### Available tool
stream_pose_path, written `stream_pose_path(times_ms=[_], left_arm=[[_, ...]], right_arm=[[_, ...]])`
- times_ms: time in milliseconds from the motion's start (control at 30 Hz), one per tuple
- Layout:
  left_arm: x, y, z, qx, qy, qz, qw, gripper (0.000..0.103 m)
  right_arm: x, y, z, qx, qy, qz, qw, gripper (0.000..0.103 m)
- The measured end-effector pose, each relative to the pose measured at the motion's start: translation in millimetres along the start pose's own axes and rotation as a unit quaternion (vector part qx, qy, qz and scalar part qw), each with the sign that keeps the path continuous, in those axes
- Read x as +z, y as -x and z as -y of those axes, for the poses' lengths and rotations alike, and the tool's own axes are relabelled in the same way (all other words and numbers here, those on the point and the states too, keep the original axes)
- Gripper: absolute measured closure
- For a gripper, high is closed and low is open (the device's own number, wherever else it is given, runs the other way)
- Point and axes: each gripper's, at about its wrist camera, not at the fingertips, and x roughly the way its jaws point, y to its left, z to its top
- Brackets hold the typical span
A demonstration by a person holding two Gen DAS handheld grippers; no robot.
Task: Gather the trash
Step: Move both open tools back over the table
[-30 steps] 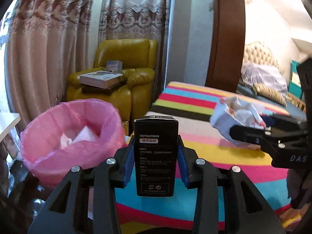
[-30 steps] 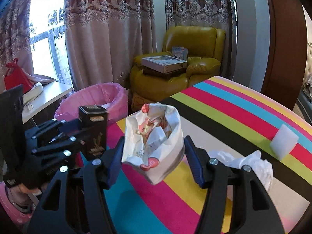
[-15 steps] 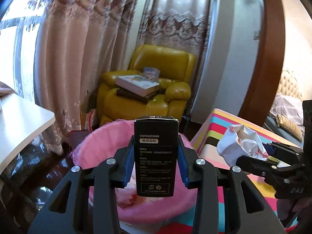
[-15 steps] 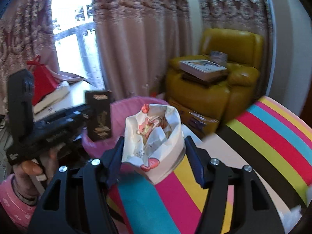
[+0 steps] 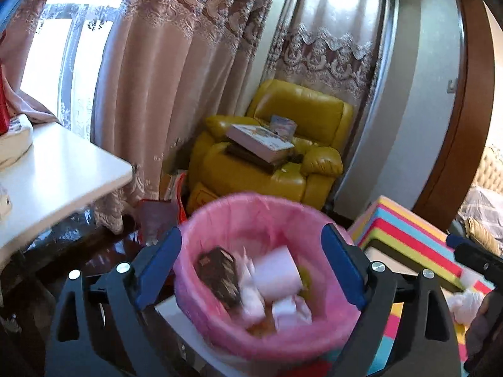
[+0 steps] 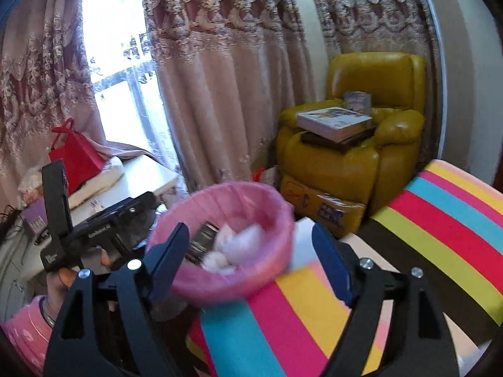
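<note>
Over the pink-lined bin [image 5: 267, 282]: my L gripper [image 5: 251, 270] and R gripper [image 6: 251, 264] jaws just opened, both wide & empty. Black box [image 5: 218, 276] + wrapper now in bin; more trash remains.

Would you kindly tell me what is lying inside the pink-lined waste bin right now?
Inside the pink-lined waste bin lie a dark printed carton, tilted against the left wall, and crumpled white paper scraps. Anything beneath them, and the bin's bottom, is covered.
</note>
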Motion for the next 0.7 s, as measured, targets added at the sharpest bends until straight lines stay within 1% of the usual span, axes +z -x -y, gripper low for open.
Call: stream_pose_path(times_ms=[100,200,300,333,400,433,500,600,667,700], left_arm=[[-21.5,7.5,22.9,-0.005,-0.023,-0.006,0.9997,0.019],[-40.1,11.5,57.3,-0.023,-0.051,-0.016,0.9983,0.019],[-53.9,9.6,99.2,-0.056,-0.085,-0.029,0.9943,0.019],[-59.0,10.2,113.1,-0.066,-0.096,-0.033,0.9927,0.019],[-67.8,10.2,135.7,-0.081,-0.110,-0.039,0.9899,0.019],[-74.3,10.5,153.3,-0.099,-0.122,-0.047,0.9864,0.019],[-85.8,10.7,178.8,-0.119,-0.140,-0.058,0.9812,0.019],[-100.7,11.6,209.4,-0.151,-0.153,-0.078,0.9735,0.019],[-113.1,13.4,233.6,-0.170,-0.162,-0.091,0.9678,0.019],[-118.9,14.3,248.1,-0.182,-0.169,-0.099,0.9635,0.019]], right_arm=[[-15.9,29.7,11.7,-0.023,-0.005,0.010,1.000,0.024],[-27.5,55.6,24.6,-0.047,-0.013,0.023,0.999,0.024],[-40.5,86.6,42.6,-0.086,-0.024,0.033,0.995,0.024],[-44.4,94.1,49.0,-0.095,-0.026,0.035,0.995,0.023],[-57.0,115.2,64.4,-0.127,-0.032,0.040,0.991,0.023],[-63.9,125.6,72.7,-0.144,-0.035,0.040,0.988,0.023],[-79.4,149.3,92.2,-0.188,-0.045,0.041,0.980,0.023],[-99.6,176.6,116.3,-0.241,-0.057,0.035,0.968,0.023],[-114.4,197.2,135.2,-0.278,-0.071,0.033,0.957,0.023],[-120.5,207.6,144.8,-0.295,-0.080,0.033,0.951,0.023]])
